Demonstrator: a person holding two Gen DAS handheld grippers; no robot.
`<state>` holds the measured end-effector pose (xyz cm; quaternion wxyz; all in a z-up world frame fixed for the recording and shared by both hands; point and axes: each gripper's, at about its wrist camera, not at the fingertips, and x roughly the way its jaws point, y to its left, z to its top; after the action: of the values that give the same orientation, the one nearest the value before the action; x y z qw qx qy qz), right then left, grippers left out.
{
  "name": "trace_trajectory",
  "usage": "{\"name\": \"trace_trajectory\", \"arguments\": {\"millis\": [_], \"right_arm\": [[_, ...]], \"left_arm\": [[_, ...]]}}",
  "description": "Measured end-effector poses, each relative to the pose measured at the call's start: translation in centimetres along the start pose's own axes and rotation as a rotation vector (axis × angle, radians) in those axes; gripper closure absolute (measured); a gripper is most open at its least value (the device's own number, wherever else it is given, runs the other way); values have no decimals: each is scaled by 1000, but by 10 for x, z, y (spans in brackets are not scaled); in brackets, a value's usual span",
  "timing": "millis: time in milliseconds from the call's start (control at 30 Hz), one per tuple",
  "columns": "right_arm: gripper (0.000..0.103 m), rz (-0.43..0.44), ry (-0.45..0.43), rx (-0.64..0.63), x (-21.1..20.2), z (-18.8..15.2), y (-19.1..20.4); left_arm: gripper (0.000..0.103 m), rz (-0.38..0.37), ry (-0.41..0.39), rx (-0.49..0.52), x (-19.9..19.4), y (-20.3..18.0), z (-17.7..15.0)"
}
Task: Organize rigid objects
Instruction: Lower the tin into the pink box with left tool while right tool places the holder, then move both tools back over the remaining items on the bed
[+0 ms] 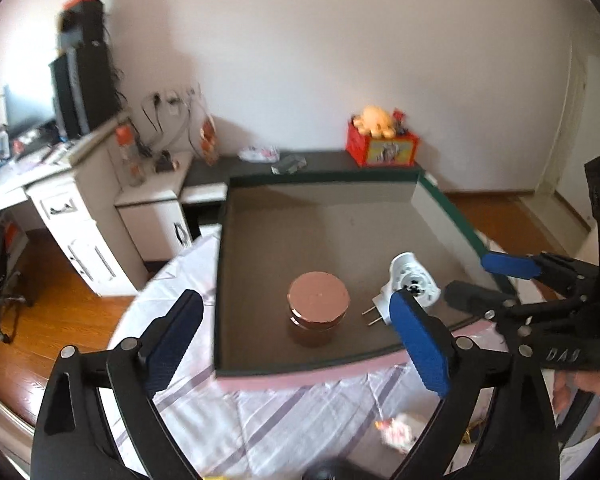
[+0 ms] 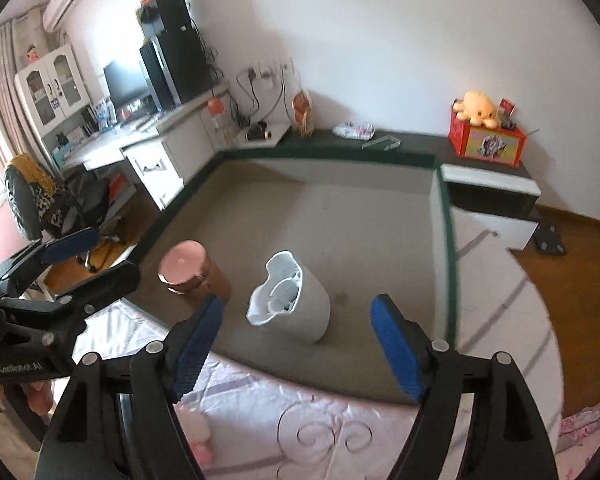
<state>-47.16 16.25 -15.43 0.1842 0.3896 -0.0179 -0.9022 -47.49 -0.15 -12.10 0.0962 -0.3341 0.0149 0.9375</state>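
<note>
Both claws wide, nothing between the pads. Left claw (image 1: 296, 344) hangs over the near edge of the shallow box (image 1: 384, 184), its blue pads (image 1: 172, 340) well clear of the copper-lidded jar (image 1: 318, 308). The jar stands upright on the box floor, toward the near edge, left of centre. Right claw (image 2: 296, 344) sits low at the same near edge; white plug adapter (image 2: 288, 300) lies on the box floor just beyond its open pads, not touched. In the left wrist view the adapter's two prongs (image 1: 372, 316) point toward the jar; jar and adapter are near each other but apart. Box rests on a round table (image 1: 236, 424) with a striped cloth, its far wall by the table's far edge. A hand (image 1: 592, 396) grips the right claw's handle
</note>
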Motion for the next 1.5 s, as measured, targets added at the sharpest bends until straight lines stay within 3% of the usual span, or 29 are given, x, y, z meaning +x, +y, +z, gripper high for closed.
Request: {"name": "trace_trajectory", "arguments": {"millis": [67, 200, 633, 867, 1133, 1500], "right_arm": [[24, -11, -34, -11, -18, -1, 5], [23, -35, -102, -44, -57, -16, 20], [21, -154, -264, -81, -149, -85, 64], [21, -147, -243, -43, -161, -118, 70], [21, -158, -222, -53, -161, -131, 80], [21, -141, -96, -32, -126, -164, 73]], "left_arm": [[0, 21, -35, -2, -22, 2, -6], [0, 70, -88, 25, -63, -3, -20], [0, 94, -221, 9, -173, -25, -86], [0, 62, -179, 8, -187, -23, -111], [0, 69, -176, 23, -196, -24, -124], [0, 50, -40, 10, -155, -24, -155]]}}
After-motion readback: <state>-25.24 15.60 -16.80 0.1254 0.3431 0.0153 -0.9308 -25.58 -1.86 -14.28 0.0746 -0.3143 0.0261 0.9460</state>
